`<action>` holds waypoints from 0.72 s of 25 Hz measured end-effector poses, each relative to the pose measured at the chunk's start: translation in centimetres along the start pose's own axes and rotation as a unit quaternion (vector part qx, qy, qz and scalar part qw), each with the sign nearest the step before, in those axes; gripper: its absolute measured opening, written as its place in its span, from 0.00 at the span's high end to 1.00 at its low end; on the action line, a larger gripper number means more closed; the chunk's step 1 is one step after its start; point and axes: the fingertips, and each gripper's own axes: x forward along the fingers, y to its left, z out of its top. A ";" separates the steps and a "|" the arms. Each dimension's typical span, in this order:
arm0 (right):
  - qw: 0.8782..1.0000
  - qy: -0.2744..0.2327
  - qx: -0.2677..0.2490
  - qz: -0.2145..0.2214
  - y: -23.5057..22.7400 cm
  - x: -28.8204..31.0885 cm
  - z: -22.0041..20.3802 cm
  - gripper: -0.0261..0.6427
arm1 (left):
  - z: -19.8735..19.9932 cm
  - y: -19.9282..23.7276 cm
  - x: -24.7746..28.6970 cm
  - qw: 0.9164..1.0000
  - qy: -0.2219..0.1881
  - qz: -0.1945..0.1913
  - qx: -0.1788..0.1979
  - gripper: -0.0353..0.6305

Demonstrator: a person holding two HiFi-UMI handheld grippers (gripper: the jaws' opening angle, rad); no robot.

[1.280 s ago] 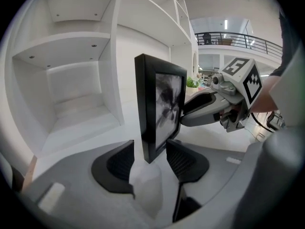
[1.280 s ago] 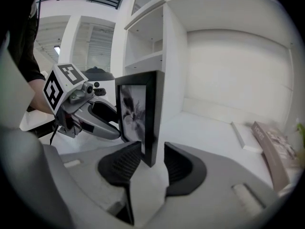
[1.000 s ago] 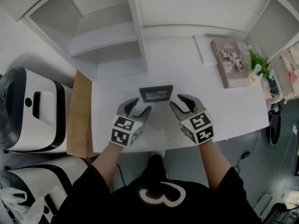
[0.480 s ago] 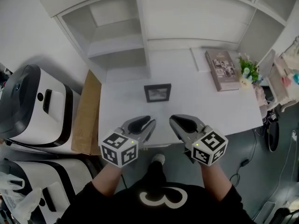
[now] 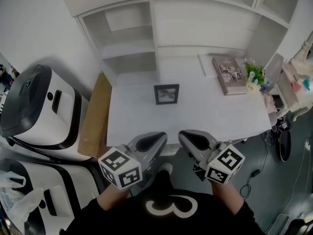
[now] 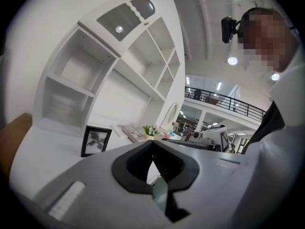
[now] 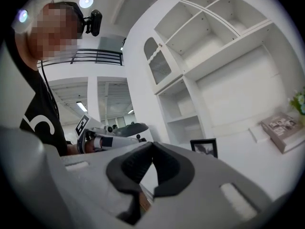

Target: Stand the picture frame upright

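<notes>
The black picture frame (image 5: pixel 166 93) stands upright in the middle of the white desk (image 5: pixel 215 114), its picture side towards me; it also shows in the left gripper view as the frame (image 6: pixel 96 140) and in the right gripper view as the frame (image 7: pixel 204 147). My left gripper (image 5: pixel 161 138) is shut and empty, pulled back past the desk's near edge. My right gripper (image 5: pixel 183 136) is likewise shut with nothing in it, beside the left one. Both are well apart from the frame. The jaw tips of the left gripper (image 6: pixel 152 143) and of the right gripper (image 7: pixel 152 145) meet.
A book (image 5: pixel 228 74) lies at the back right of the desk, next to a small plant (image 5: pixel 255 75). White shelving (image 5: pixel 132 38) rises behind the desk. A brown board (image 5: pixel 95 116) leans at the desk's left side, with white machines (image 5: pixel 41 114) further left.
Both grippers drew back from the frame towards me and closed. The frame, seen low and foreshortened before, now stands upright and alone on the desk.
</notes>
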 end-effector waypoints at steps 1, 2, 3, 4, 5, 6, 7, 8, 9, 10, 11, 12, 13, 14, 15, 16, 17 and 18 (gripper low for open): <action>1.000 -0.002 -0.003 0.000 0.3 -0.3 0.1 0.96 | 0.0 -0.4 -0.2 1.000 0.000 -0.002 0.005 0.93; 1.000 -0.002 -0.007 -0.001 0.6 -0.5 0.1 0.96 | 0.1 -0.8 -0.3 1.000 -0.001 -0.002 0.009 0.93; 1.000 -0.003 -0.014 -0.003 0.7 -0.7 0.2 0.96 | 0.1 -1.1 -0.4 1.000 0.000 -0.001 0.015 0.93; 1.000 -0.002 -0.022 -0.006 0.8 -0.9 0.2 0.96 | 0.2 -1.3 -0.5 1.000 0.000 0.001 0.022 0.93; 1.000 -0.002 -0.029 -0.009 0.9 -1.1 0.3 0.96 | 0.2 -1.5 -0.5 1.000 0.001 0.005 0.031 0.93; 0.999 -0.002 -0.033 -0.011 0.9 -1.2 0.3 0.96 | 0.2 -1.6 -0.6 0.999 0.003 0.010 0.039 0.93; 0.999 -0.002 -0.033 -0.013 0.9 -1.4 0.3 0.96 | 0.2 -1.7 -0.7 0.999 0.004 0.013 0.046 0.93; 0.999 -0.003 -0.032 -0.014 0.9 -1.5 0.3 0.96 | 0.2 -1.7 -0.8 0.999 0.006 0.016 0.051 0.93; 0.999 -0.004 -0.030 -0.014 0.9 -1.6 0.3 0.96 | 0.2 -1.7 -0.8 0.998 0.007 0.018 0.054 0.93; 0.999 -0.005 -0.029 -0.015 0.9 -1.7 0.3 0.96 | 0.1 -1.7 -0.9 0.998 0.008 0.020 0.056 0.93; 0.999 -0.005 -0.029 -0.016 0.9 -1.8 0.3 0.96 | 0.1 -1.6 -1.0 0.998 0.009 0.022 0.055 0.93; 0.999 -0.005 -0.029 -0.017 0.8 -1.8 0.3 0.96 | 0.0 -1.6 -1.0 0.998 0.010 0.024 0.054 0.93; 0.999 -0.005 -0.029 -0.018 0.8 -1.9 0.3 0.96 | 0.0 -1.5 -1.1 0.998 0.011 0.026 0.053 0.93; 0.999 -0.005 -0.029 -0.019 0.8 -1.9 0.3 0.96 | 0.0 -1.5 -1.2 0.998 0.012 0.027 0.052 0.93; 0.999 -0.005 -0.030 -0.019 0.8 -1.9 0.4 0.96 | 0.0 -1.4 -1.2 0.998 0.013 0.029 0.053 0.93; 0.999 -0.005 -0.031 -0.020 0.9 -1.9 0.4 0.96 | -0.1 -1.4 -1.3 0.998 0.014 0.031 0.054 0.93; 0.999 -0.005 -0.032 -0.020 0.9 -1.9 0.4 0.96 | -0.1 -1.4 -1.4 0.998 0.016 0.034 0.057 0.93; 0.999 -0.004 -0.034 -0.021 0.9 -1.9 0.3 0.96 | -0.2 -1.3 -1.5 0.997 0.017 0.038 0.060 0.93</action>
